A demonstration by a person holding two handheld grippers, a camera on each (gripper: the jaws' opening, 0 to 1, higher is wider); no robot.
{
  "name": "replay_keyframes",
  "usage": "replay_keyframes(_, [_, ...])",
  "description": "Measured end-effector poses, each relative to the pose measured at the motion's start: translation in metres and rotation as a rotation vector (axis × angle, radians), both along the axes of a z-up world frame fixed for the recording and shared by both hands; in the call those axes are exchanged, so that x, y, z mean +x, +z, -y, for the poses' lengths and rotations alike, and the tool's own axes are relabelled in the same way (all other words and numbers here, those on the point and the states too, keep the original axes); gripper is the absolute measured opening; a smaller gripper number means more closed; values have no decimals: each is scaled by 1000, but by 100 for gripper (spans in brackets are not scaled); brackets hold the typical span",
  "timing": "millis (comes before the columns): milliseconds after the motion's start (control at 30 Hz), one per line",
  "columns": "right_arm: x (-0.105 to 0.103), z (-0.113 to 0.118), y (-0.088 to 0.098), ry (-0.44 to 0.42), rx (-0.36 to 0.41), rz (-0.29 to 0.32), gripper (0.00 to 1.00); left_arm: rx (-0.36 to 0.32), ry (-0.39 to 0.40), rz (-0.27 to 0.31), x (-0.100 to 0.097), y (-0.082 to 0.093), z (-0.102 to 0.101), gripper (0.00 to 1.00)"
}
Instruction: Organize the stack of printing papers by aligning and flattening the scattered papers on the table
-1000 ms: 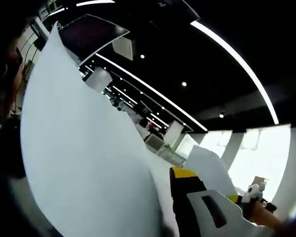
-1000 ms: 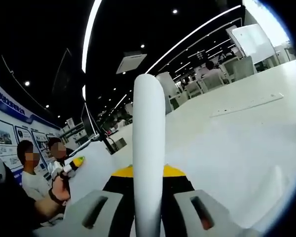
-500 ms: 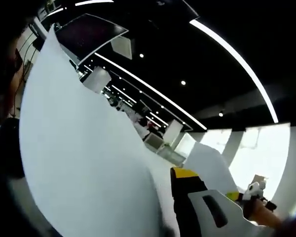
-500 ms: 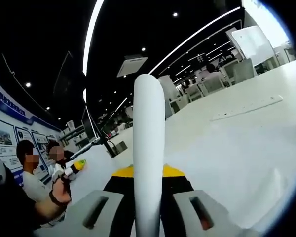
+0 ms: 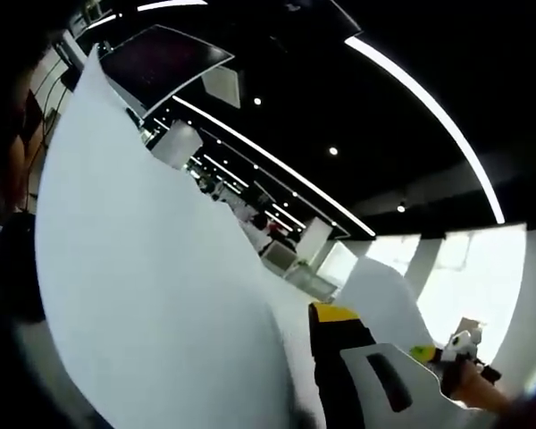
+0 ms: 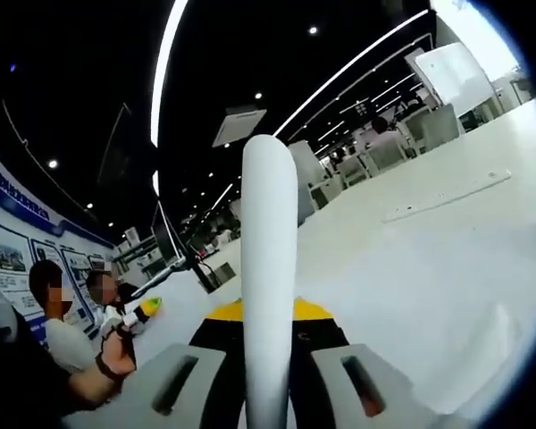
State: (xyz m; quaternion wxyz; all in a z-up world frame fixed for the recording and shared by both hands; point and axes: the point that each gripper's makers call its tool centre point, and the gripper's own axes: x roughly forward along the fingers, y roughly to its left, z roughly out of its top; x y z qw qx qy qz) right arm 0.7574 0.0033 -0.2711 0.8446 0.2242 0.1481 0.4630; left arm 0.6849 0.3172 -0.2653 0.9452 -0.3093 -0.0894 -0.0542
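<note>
Our right fingers [image 6: 266, 384] pinch a stack of printing papers [image 6: 269, 268] edge-on: in the right gripper view the white stack rises straight up between the two grey fingers, one on each side of it, with the yellow-and-black gripper body just behind its base. The stack is lifted, standing upright against the dark ceiling [image 6: 232, 54] with its long light strips [image 6: 165, 71].

In the left gripper view the same paper spreads as a broad white sheet [image 5: 152, 295] across the left and lower middle of the picture, its top edge curving up toward the ceiling panels. Of our left fingers [image 5: 389, 384] we see one grey finger and the yellow-topped body beside the sheet; the other finger is hidden behind the paper, so we cannot tell for sure how they stand.

Beyond the stack in the right gripper view lies the white surface [image 6: 429, 259], running toward its far edge, where chairs [image 6: 429, 125] stand. At the left two seated people [image 6: 62, 331] are near a person's hand [image 6: 116, 344].
</note>
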Motion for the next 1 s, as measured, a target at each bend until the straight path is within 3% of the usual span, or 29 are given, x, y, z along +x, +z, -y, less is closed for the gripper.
replay_keyframes(700, [18, 8, 17, -52, 27, 71, 4, 17, -7, -15, 2, -3, 2, 23])
replay_keyframes(833, [15, 7, 26, -48, 83, 68, 4, 22, -7, -19, 3, -3, 3, 23])
replay_keyframes(1000, [12, 1, 31, -40, 93, 82, 4, 20, -9, -20, 2, -3, 4, 23])
